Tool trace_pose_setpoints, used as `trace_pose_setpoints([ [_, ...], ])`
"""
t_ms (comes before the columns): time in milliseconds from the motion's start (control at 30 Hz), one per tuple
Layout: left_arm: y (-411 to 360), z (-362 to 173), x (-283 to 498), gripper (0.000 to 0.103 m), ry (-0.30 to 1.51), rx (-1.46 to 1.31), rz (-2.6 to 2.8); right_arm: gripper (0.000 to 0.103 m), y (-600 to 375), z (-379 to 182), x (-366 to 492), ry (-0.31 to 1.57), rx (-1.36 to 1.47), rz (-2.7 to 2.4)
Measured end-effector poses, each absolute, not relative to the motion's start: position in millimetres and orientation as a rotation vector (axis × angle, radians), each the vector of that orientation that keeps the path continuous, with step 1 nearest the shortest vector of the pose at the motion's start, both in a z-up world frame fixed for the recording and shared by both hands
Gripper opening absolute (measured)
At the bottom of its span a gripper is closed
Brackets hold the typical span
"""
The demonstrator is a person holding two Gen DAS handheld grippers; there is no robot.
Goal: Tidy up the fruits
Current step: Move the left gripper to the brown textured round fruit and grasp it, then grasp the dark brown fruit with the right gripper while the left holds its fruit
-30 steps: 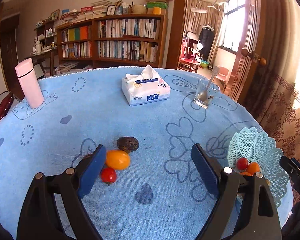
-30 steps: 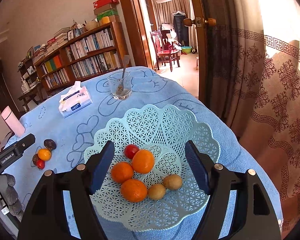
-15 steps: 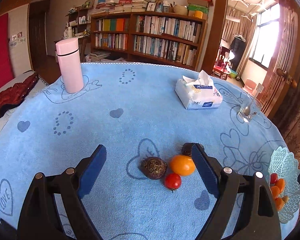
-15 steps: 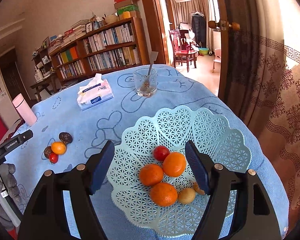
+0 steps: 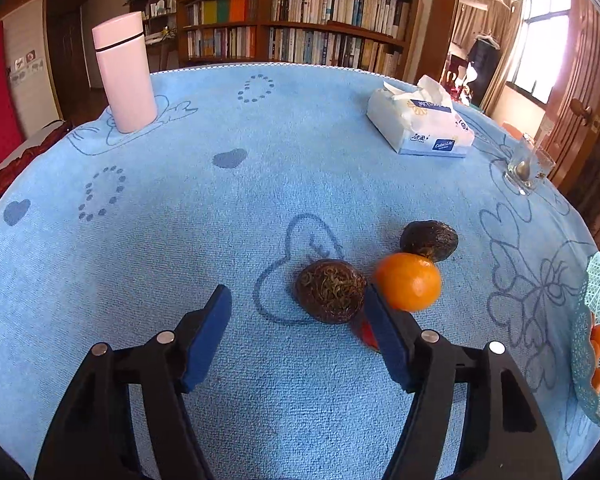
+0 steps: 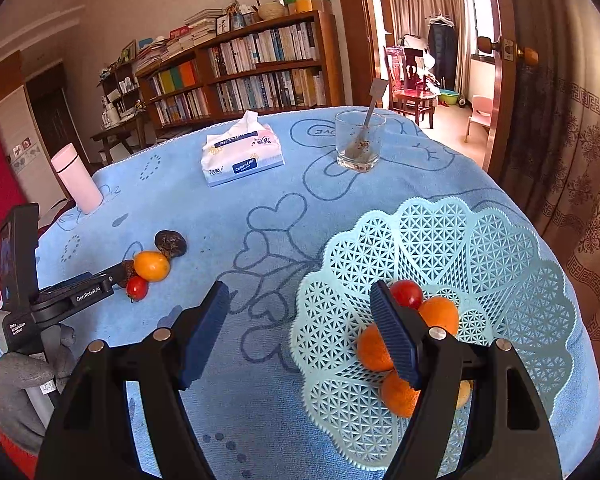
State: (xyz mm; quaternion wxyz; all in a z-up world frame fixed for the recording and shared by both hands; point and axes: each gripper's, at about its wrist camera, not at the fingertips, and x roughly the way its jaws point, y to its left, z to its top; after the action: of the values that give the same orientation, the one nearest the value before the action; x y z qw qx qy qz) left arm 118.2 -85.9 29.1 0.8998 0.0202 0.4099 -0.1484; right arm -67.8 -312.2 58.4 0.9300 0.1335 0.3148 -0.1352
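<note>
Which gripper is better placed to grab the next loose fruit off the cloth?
Left. The left gripper is right at the loose cluster, its closing jaws reaching toward the fibrous brown fruit, nothing pinched yet. The right gripper hangs open beside the basket, well away from that cluster.

"Color Life" on tissue pack (image 6: 242, 152), "GenRobot.AI" on left gripper (image 6: 100, 286), "LOVE" on tablecloth (image 6: 319, 131)

right gripper (image 6: 300, 320): open over blue counter (image 6: 260, 200) | basket (image 6: 480, 248): oranges, tomato inside | left gripper (image 6: 122, 274): at loose fruit (image 6: 152, 266)
</note>
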Motion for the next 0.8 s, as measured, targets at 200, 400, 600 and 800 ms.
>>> trace_pose_setpoints([
  [200, -83, 23, 124, 0.063, 0.863, -0.010, -0.357, 0.074, -305, 54, -53, 0.664, 0.257, -0.244],
  [400, -87, 22, 122, 0.048, 0.854, -0.021, -0.396, 0.074, -295, 52, -27, 0.699, 0.285, -0.159],
  [600, -89, 23, 115, 0.034, 0.848, -0.029, -0.422, 0.074, -284, 48, 5, 0.750, 0.321, -0.079],
  [800, -86, 28, 109, 0.033, 0.831, -0.015, -0.392, 0.074, -276, 47, 36, 0.786, 0.374, -0.027],
])
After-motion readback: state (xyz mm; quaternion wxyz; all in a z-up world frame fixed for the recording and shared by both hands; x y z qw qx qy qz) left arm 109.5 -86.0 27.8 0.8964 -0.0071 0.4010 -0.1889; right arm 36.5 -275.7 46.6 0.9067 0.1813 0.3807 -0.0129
